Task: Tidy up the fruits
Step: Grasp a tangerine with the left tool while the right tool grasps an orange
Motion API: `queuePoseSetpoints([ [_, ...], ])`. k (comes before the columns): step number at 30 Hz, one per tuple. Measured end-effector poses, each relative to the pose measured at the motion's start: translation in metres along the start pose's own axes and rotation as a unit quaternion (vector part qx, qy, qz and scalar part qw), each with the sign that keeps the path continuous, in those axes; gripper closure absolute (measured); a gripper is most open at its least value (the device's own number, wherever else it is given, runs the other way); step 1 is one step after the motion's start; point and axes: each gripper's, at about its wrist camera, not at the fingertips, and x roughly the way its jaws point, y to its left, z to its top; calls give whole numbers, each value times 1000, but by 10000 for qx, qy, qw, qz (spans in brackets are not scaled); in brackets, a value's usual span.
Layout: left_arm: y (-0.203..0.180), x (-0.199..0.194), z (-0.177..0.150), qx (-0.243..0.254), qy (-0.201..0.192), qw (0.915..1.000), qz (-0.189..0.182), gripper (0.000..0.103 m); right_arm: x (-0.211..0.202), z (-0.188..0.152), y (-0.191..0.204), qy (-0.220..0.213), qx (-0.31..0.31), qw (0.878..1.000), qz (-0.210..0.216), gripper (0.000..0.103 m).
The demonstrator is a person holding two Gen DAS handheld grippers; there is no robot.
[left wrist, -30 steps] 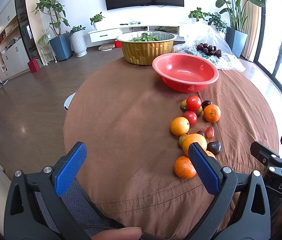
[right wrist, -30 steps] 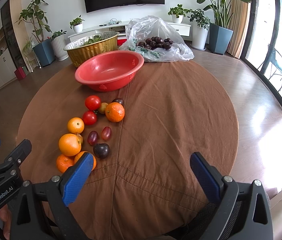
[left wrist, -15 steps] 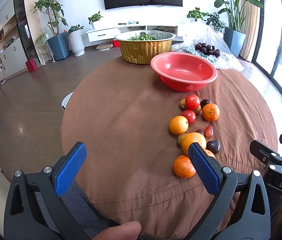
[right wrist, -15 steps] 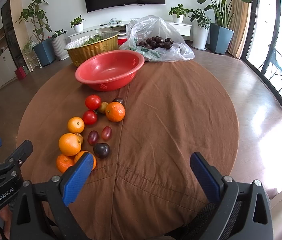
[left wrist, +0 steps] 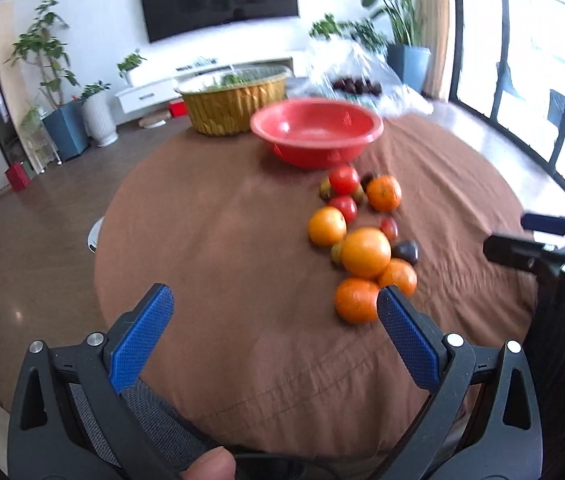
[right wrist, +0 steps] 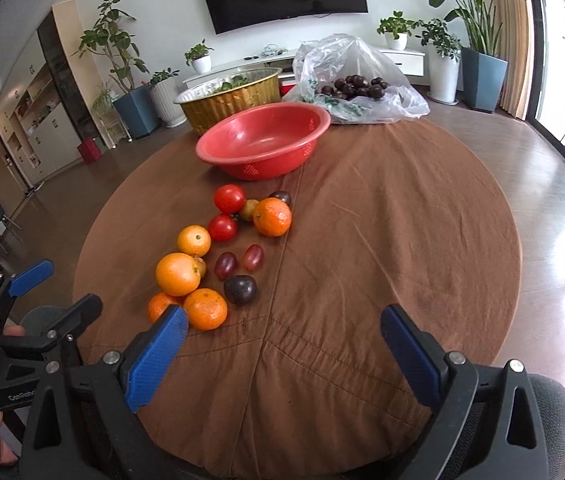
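Note:
Loose fruit lies in a cluster on the brown tablecloth: several oranges (right wrist: 177,273) (left wrist: 365,252), two red tomatoes (right wrist: 229,198), small grape tomatoes (right wrist: 253,257) and a dark plum (right wrist: 240,289). An empty red bowl (right wrist: 262,140) (left wrist: 316,130) stands just beyond the cluster. My left gripper (left wrist: 274,312) is open and empty above the near table edge, its right finger next to the nearest orange (left wrist: 356,300). My right gripper (right wrist: 284,334) is open and empty, near the front edge, right of the fruit.
A gold basin with greens (right wrist: 228,96) and a clear plastic bag of dark plums (right wrist: 356,80) stand at the far edge of the round table (right wrist: 422,220). Bare cloth lies right of the fruit. Potted plants, a TV unit and windows surround the table.
My left gripper has swung right and forward toward the fruit, so the cluster and bowl look closer and its view is blurred. My right gripper has edged forward a little. Both stay open.

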Motion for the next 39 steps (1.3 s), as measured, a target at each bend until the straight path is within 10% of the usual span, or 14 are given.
queuePoseSetpoints([
  [15, -32, 58, 10, 1104, 641, 9888, -770, 0, 27, -2, 4, 459, -135, 9973, 553, 13],
  [30, -27, 87, 9, 564, 958, 9716, -2087, 61, 55, 30, 44, 724, -717, 9872, 1223, 31],
  [39, -14, 91, 8, 259, 900, 9671, -2363, 66, 85, 39, 59, 1161, -824, 9814, 1291, 42],
])
